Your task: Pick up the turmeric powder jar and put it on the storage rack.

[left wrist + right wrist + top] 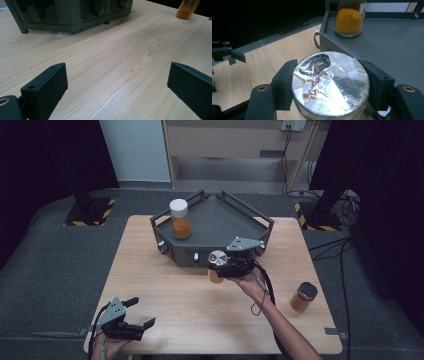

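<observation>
Right gripper view looks straight down on the foil-sealed jar (330, 85): the right tongs (329, 86) pinch it, one black pad on each side just under the foil top. High view puts those right tongs (222, 264) in the air just in front of the dark grey tray (215, 252), with the jar (215, 270) hanging below them, its orange contents showing.

The grip looks like the weak point. The pads bear on a smooth round wall close to the top, so a tilt of the hand or a quick swing could probably let the jar twist or slide out and drop to the wooden worktop (165, 285). The foil seal is already wrinkled and stained; it might tear if a pad rode up onto it.

Nearer than the tray, at the worktop's front left corner, the left tongs (139, 312) rest with jaws spread wide and nothing between them, well apart from the tray. To the right of the tray and nearer the person stands a black-lidded jar (303, 297) of orange-brown powder, clear of the carried jar.

What stands in the way is the tray's raised front wall and rail: the jar's base would likely have to clear it or knock against it. Farther in, at the tray's left rear, a white-lidded jar (180, 219) of orange powder already stands, so a place beside it has to leave room.
</observation>
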A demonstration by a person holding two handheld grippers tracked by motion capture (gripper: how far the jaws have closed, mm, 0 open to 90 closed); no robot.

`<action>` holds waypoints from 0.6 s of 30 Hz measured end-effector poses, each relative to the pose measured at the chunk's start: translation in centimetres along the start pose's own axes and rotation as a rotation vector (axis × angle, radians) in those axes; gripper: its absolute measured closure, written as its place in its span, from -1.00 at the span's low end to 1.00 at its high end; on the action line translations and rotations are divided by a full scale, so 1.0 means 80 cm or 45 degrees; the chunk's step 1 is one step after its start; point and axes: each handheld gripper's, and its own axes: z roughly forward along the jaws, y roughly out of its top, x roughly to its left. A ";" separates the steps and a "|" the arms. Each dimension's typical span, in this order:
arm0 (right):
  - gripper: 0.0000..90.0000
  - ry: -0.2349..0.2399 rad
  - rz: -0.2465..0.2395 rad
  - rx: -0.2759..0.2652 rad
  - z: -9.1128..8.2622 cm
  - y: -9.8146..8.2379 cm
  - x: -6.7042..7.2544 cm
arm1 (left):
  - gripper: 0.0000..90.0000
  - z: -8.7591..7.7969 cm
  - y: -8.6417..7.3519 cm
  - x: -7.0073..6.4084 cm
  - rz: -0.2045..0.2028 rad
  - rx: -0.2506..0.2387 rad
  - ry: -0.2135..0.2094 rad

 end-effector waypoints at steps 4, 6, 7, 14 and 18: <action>-0.23 0.006 0.001 -0.003 0.000 0.013 -0.003 | -0.95 0.000 0.000 0.000 0.000 -0.001 -0.001; -0.23 0.004 0.003 -0.001 0.001 0.020 -0.003 | -0.95 0.000 0.000 0.000 -0.001 -0.001 -0.001; -0.23 0.002 0.000 0.001 0.001 0.023 -0.004 | -0.95 0.000 0.000 0.000 0.000 0.000 -0.001; -0.23 -0.010 -0.008 0.011 0.004 0.048 -0.005 | -0.95 0.000 0.000 0.000 0.000 0.000 -0.001; -0.23 -0.020 -0.008 0.014 0.007 0.061 -0.006 | -0.95 0.000 0.000 0.000 -0.001 -0.001 -0.001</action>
